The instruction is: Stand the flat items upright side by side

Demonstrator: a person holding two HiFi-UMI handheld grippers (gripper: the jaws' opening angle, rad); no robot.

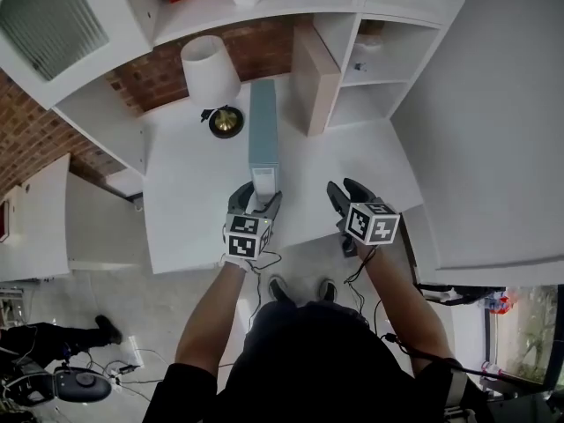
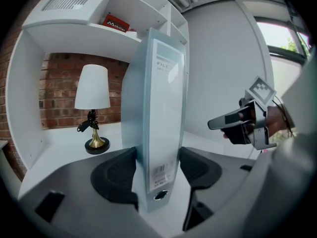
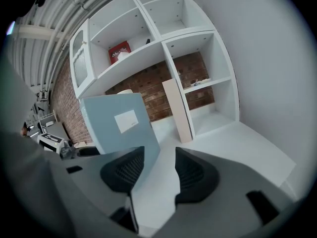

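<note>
A pale blue ring binder (image 1: 263,135) stands upright on the white desk (image 1: 194,201), spine toward me. My left gripper (image 1: 256,203) has the lower spine (image 2: 161,133) between its jaws, and both pads look pressed against its sides. My right gripper (image 1: 345,196) hovers to the binder's right, open, with only bare desk between its jaws (image 3: 158,170); the binder's broad side (image 3: 121,128) shows past its left jaw. A cream flat board (image 1: 315,77) stands on edge against the shelf unit's divider, also seen in the right gripper view (image 3: 177,110).
A white-shaded lamp (image 1: 211,73) with a brass foot (image 2: 94,144) stands left of the binder. White shelf cubbies (image 1: 379,69) rise at the back right. A red box (image 3: 119,52) sits on an upper shelf. The brick wall (image 2: 54,93) backs the desk.
</note>
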